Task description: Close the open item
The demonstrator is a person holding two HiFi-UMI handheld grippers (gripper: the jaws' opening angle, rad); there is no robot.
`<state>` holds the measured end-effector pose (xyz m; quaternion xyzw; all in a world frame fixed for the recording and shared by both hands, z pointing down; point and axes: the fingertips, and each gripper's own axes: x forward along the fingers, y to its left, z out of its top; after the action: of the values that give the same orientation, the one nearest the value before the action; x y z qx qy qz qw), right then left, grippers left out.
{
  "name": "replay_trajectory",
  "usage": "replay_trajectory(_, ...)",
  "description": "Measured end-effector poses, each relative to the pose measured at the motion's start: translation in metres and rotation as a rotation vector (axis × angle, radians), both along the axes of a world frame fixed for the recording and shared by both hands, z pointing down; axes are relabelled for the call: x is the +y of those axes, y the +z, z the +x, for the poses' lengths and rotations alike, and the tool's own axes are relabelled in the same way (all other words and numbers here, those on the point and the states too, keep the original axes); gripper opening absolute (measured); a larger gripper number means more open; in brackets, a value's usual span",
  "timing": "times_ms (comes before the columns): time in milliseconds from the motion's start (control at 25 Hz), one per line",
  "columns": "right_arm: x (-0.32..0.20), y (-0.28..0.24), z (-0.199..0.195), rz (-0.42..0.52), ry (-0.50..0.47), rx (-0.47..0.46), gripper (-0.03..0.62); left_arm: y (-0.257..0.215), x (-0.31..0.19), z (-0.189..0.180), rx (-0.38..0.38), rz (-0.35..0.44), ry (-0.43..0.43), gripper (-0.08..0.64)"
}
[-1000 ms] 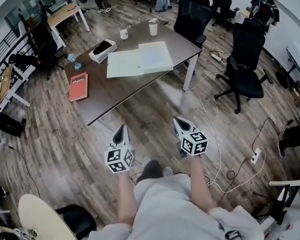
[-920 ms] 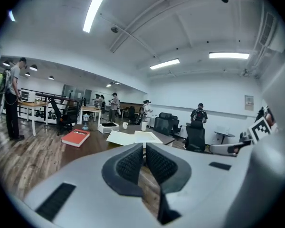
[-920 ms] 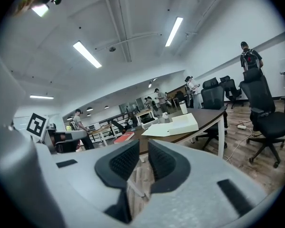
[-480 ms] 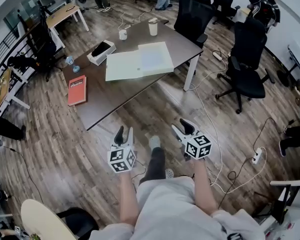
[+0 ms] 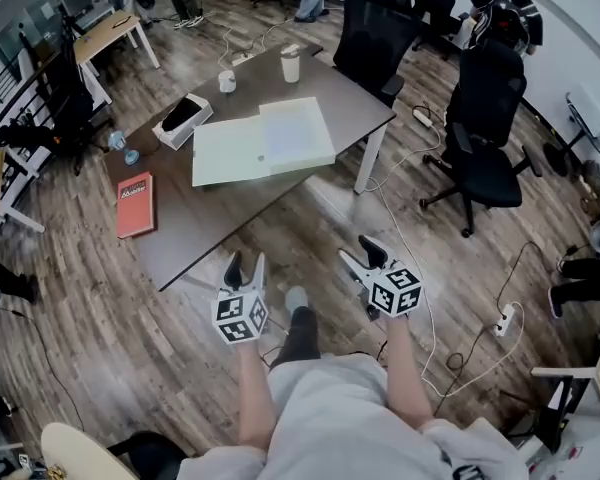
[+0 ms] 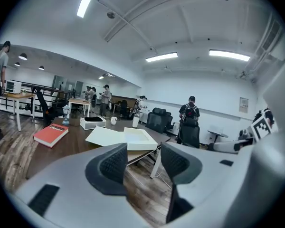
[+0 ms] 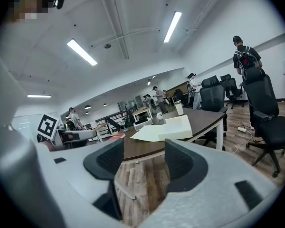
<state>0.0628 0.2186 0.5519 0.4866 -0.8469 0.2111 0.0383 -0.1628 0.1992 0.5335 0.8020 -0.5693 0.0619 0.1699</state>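
Observation:
A flat white box [image 5: 263, 145] lies open on the dark wooden table [image 5: 185, 230], its lid folded out to the left of the tray. It also shows in the left gripper view [image 6: 128, 137] and the right gripper view [image 7: 168, 128]. Both grippers hang over the floor, short of the table's near edge and pointing toward it. My left gripper [image 5: 246, 268] [image 6: 143, 160] and my right gripper [image 5: 361, 255] [image 7: 145, 163] are opening their jaws, with nothing between them.
On the table are a red book [image 5: 134, 203], a white box holding something black [image 5: 181, 120] and two cups [image 5: 226, 81] [image 5: 290, 64]. Black office chairs [image 5: 372, 33] [image 5: 485, 118] stand at the right. Cables [image 5: 420, 268] and a power strip [image 5: 502, 320] lie on the floor.
Both grippers' jaws went from shut to spread apart. The person stepped forward, and the table now lies a little further left in the head view.

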Motion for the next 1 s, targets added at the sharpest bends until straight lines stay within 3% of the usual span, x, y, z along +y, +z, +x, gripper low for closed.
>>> replay_trajectory(200,-0.060,-0.003,-0.006,-0.005,-0.014,0.004,0.287,-0.005,-0.060,-0.004,0.005,-0.002,-0.006,0.212)
replay_trajectory(680,-0.218,-0.007,-0.024,-0.017,0.010,-0.025,0.285,-0.011,-0.212,-0.005,-0.025,-0.029,0.070,0.210)
replay_trajectory(1000,-0.286,0.003,-0.028,-0.033,0.048,-0.009,0.284,-0.002,-0.294,-0.020,-0.001,-0.042,0.074,0.210)
